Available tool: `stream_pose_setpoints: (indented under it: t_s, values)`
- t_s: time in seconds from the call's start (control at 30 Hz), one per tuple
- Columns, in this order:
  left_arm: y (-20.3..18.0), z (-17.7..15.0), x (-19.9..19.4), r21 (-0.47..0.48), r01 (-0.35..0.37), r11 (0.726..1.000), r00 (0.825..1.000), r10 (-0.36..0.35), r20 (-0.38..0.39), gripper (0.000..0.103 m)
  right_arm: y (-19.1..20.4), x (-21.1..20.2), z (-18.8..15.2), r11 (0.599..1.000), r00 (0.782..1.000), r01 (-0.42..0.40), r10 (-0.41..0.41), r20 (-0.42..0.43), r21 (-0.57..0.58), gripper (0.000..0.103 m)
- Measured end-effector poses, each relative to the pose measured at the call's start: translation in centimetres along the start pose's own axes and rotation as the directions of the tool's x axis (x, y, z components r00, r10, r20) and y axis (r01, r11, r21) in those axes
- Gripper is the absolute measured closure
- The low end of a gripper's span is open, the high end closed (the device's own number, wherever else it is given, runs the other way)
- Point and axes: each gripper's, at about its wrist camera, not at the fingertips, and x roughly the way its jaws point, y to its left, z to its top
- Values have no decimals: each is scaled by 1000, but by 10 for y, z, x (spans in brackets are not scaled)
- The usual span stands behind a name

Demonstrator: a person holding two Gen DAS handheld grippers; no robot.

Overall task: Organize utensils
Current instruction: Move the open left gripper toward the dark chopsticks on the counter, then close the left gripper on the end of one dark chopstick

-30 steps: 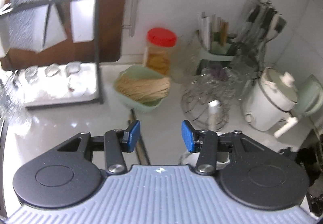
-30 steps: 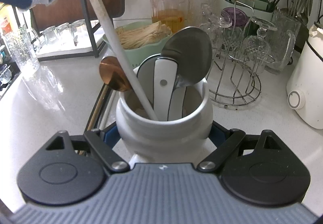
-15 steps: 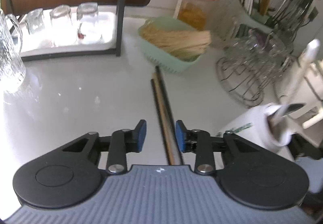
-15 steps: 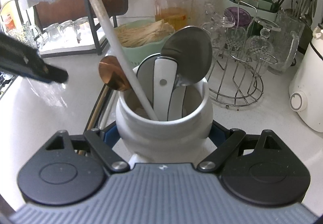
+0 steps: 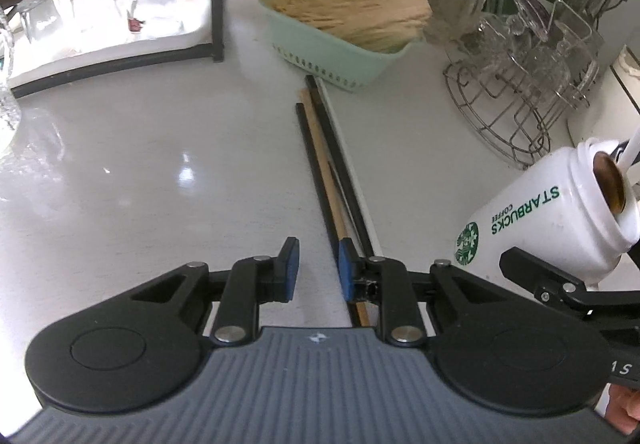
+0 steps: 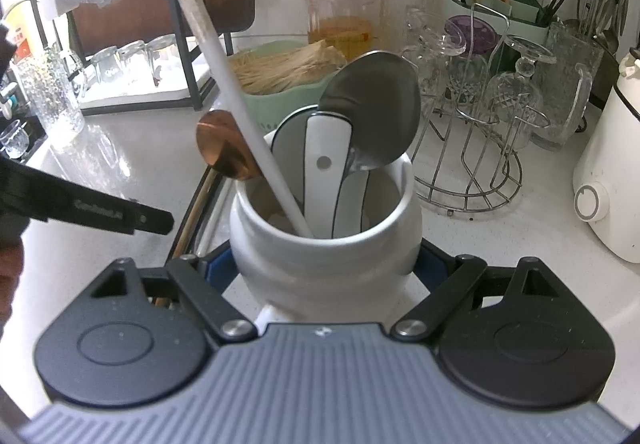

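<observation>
On the pale countertop [image 5: 160, 172], chopsticks [image 5: 332, 180] lie near the green basket [image 5: 320, 40]. Your left gripper [image 5: 314, 272] hovers parted just left of them; your right gripper [image 6: 324, 268] clamps the white jar [image 6: 326, 256] of spoons.

Your glossy ceramic jar [image 6: 326, 244] holds a polished steel ladle [image 6: 372, 120] and coppery spoon [image 6: 222, 150]; wooden chopsticks [image 5: 330, 180] lie on the shiny worktop [image 5: 160, 164].

The left gripper [image 5: 315, 270] hangs low beside the white utensil jar [image 6: 326, 244], its blue pads parted around nothing. The right gripper [image 6: 326, 264] clamps that jar on both sides.
</observation>
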Motion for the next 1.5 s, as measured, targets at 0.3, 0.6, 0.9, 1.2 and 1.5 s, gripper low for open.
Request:
stream_pose_setpoints:
  t_s: [0.3, 0.6, 0.9, 1.2, 1.5]
  values:
    - [-7, 0, 6, 32, -53, 998, 999, 53, 3, 78, -1, 0, 0, 1000, 1000, 0, 0, 3, -1, 12]
    - [-12, 6, 13, 63, -78, 995, 997, 78, -5, 78, 0, -1, -1, 1000, 1000, -2, 2, 9, -3, 12]
    - [-6, 8, 12, -46, -17, 999, 1000, 17, 12, 78, -1, -1, -2, 1000, 1000, -6, 6, 14, -5, 12]
    - [-29, 13, 19, 73, -112, 991, 994, 113, -3, 77, -5, 5, -2, 1000, 1000, -25, 25, -11, 16, 12]
    - [-34, 12, 17, 94, -123, 988, 991, 127, -31, 97, -3, 5, -2, 1000, 1000, -19, 19, -12, 5, 12]
